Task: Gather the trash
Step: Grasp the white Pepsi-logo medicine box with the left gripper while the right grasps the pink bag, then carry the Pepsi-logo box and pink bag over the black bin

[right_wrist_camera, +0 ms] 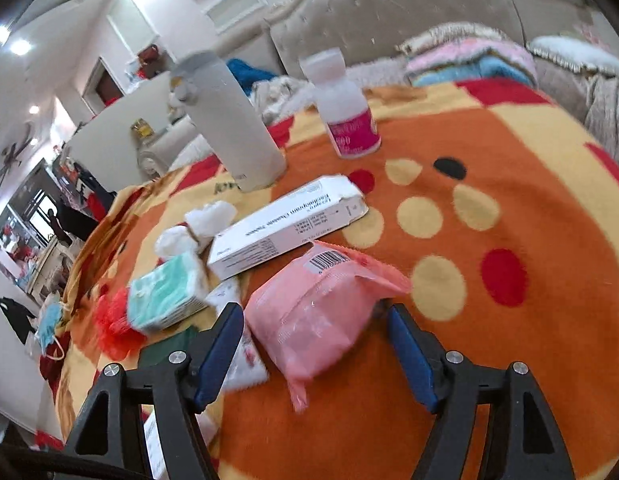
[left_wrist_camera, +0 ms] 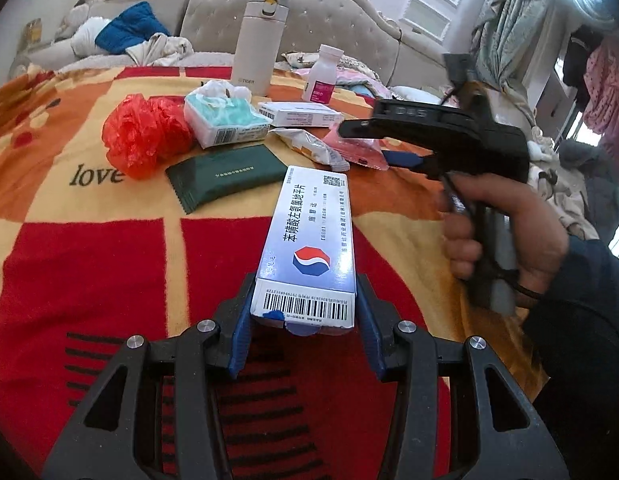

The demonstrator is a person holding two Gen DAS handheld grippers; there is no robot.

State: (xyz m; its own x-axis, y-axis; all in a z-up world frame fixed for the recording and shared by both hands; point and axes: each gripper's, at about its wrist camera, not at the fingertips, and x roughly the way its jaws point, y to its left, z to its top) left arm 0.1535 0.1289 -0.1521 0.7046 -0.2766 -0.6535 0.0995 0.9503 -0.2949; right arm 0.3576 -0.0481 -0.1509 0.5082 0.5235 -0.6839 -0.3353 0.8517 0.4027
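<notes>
My left gripper (left_wrist_camera: 305, 300) is shut on a blue and white medicine box (left_wrist_camera: 309, 240) and holds it above the blanket. My right gripper (right_wrist_camera: 315, 320) is open, its jaws on either side of a pink plastic packet (right_wrist_camera: 309, 320) that lies on the blanket. In the left wrist view the right gripper (left_wrist_camera: 393, 156) reaches in from the right over that pink packet (left_wrist_camera: 349, 144). A red plastic bag (left_wrist_camera: 143, 136), a green wrapper (left_wrist_camera: 225, 176), a tissue pack (left_wrist_camera: 225, 120), a white wrapper (left_wrist_camera: 309, 146) and a white box (left_wrist_camera: 299, 114) lie nearby.
A white thermos (left_wrist_camera: 255, 46) and a pill bottle with a pink label (left_wrist_camera: 323, 76) stand at the back of the red, orange and yellow blanket (left_wrist_camera: 89, 240). A padded beige sofa (left_wrist_camera: 309, 12) rises behind. Clothes lie at the right.
</notes>
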